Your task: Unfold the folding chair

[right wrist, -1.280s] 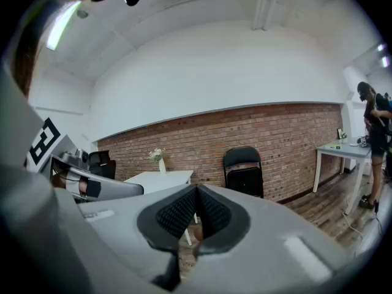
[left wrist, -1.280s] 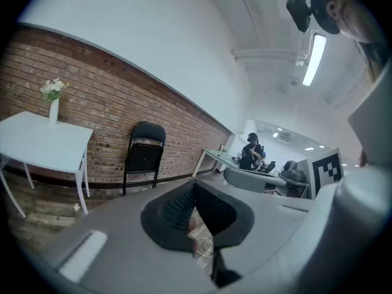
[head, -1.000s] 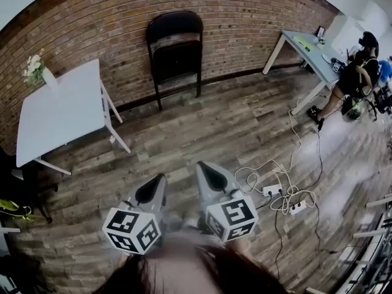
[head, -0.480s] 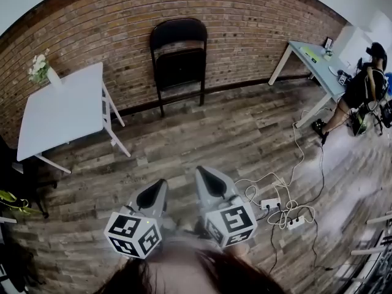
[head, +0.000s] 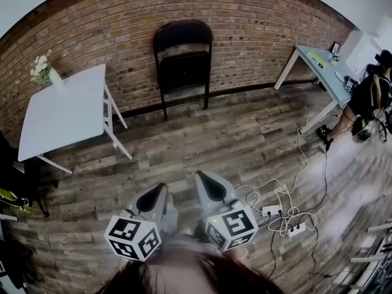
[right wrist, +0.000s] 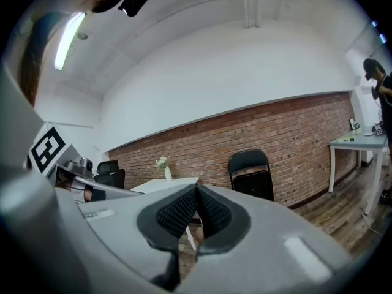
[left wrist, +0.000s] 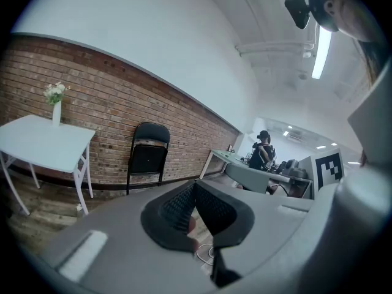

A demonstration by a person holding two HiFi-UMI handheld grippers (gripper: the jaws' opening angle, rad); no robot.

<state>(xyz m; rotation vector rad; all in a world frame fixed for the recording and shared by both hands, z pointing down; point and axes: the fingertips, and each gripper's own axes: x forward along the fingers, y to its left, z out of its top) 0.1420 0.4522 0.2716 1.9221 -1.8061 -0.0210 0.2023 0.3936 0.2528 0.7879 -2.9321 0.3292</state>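
A black folding chair (head: 182, 63) leans folded against the brick wall, across the wooden floor from me; it also shows small in the left gripper view (left wrist: 147, 154) and the right gripper view (right wrist: 251, 173). My left gripper (head: 158, 189) and right gripper (head: 201, 179) are held side by side low in the head view, well short of the chair. Both are shut with nothing between their pads. In the gripper views the jaws of the left gripper (left wrist: 195, 185) and the right gripper (right wrist: 197, 193) meet at the tips.
A white table (head: 61, 115) with a vase of flowers (head: 43, 69) stands left of the chair. A pale desk (head: 321, 69) stands at the right, with a person (head: 367, 97) beside it. Cables and power strips (head: 278, 210) lie on the floor at my right.
Both grippers and the view have moved forward, towards the chair, which now sits a little larger and further right in the head view. The jaws stay shut.
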